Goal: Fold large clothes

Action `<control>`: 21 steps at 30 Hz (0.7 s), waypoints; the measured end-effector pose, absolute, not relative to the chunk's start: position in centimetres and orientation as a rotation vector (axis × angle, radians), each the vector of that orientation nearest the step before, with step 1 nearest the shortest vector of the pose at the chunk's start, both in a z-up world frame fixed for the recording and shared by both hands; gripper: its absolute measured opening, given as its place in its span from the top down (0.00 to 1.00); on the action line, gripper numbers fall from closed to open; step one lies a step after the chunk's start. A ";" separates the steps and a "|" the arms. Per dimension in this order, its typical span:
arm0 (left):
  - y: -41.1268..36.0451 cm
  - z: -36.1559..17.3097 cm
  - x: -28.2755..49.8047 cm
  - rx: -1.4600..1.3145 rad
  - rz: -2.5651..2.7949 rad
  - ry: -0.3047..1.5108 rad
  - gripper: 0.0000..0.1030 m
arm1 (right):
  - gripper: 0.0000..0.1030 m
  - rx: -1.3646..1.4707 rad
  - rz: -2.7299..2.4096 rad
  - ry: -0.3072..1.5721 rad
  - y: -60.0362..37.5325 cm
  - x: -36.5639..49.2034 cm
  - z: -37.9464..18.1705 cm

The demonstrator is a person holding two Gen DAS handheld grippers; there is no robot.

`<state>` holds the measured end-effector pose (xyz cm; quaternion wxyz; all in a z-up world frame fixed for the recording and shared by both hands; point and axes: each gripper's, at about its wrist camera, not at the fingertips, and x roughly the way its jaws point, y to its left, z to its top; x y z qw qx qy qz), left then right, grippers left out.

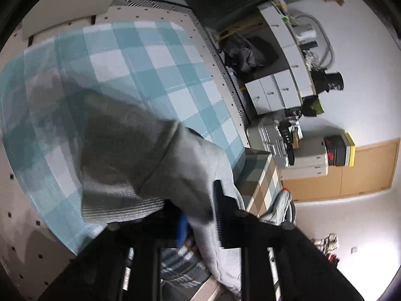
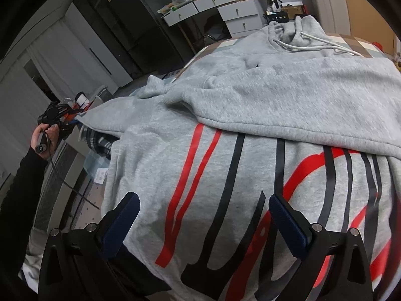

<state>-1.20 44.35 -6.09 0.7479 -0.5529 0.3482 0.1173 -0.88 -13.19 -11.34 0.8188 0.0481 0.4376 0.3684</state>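
The left gripper [image 1: 200,215] is clenched on a fold of the grey hoodie [image 1: 140,155]; its jaws appear pressed together through the cloth, though the blur there makes the exact pinch hard to read. In the left wrist view the ribbed cuff or hem [image 1: 122,208] of that garment hangs just above the gripper, over a blue-and-white checked blanket [image 1: 140,57] spread on the floor. A white set of drawers [image 1: 278,92] stands against the far wall.

The right gripper [image 2: 200,213] is released, its blue-padded fingers [image 2: 122,223] standing wide apart above the hoodie's printed front, where red and black stripes [image 2: 225,188] run across the grey cloth. The hoodie [image 2: 250,130] lies spread over a checked surface, with its upper half folded down across the print. Its hood and white drawstrings [image 2: 313,46] lie at the far end. At the left edge of the right wrist view a hand [image 2: 46,135] in a black sleeve holds the left gripper, with a corner of the garment stretched toward it.
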 end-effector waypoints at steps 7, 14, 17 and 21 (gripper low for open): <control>43.8 -4.2 -0.4 -1.142 0.300 0.705 0.97 | 0.00 0.096 0.776 0.928 -13.3 -1.1 -11.3; 43.8 -0.8 -0.4 -1.053 0.303 0.660 0.97 | 0.00 0.113 0.774 0.927 -13.6 -0.9 -11.3; 42.5 1.3 0.0 -0.966 0.295 0.638 0.97 | 0.00 0.126 0.776 0.930 -13.7 -0.8 -11.3; 41.0 2.9 0.6 -0.882 0.260 0.603 0.97 | 0.00 0.128 0.776 0.917 -13.8 -0.9 -11.0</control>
